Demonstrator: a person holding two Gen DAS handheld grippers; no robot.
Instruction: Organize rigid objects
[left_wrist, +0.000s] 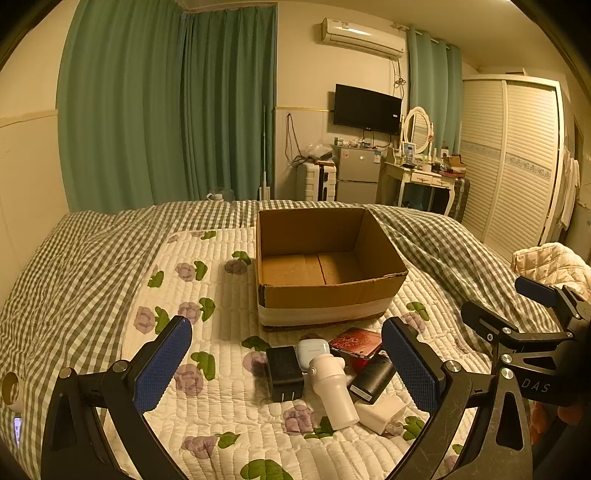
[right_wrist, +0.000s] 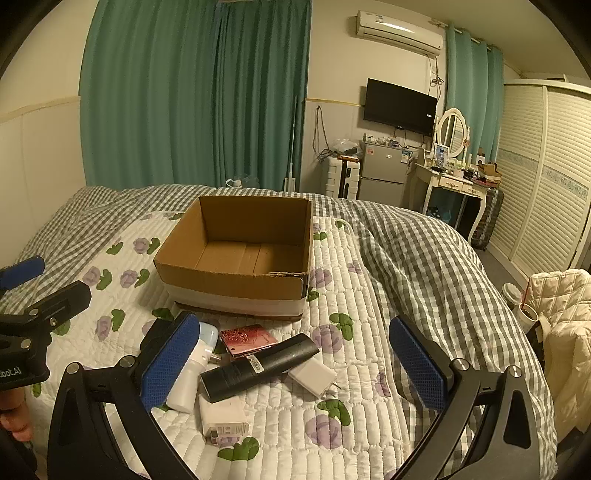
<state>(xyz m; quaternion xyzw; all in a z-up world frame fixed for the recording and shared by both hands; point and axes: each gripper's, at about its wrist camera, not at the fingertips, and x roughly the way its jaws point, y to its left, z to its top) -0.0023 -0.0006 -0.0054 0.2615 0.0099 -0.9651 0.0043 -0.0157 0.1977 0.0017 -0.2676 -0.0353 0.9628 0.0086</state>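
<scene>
An open cardboard box sits empty on the bed. In front of it lies a cluster: a black charger, a white earbud case, a white bottle-shaped device, a red patterned case, a long black device, and white adapters. My left gripper is open above the cluster. My right gripper is open above it too, and also shows in the left wrist view.
The objects lie on a white floral quilt over a checked duvet. A cream jacket lies at the bed's right. Curtains, a fridge, a dresser and a wardrobe stand beyond the bed.
</scene>
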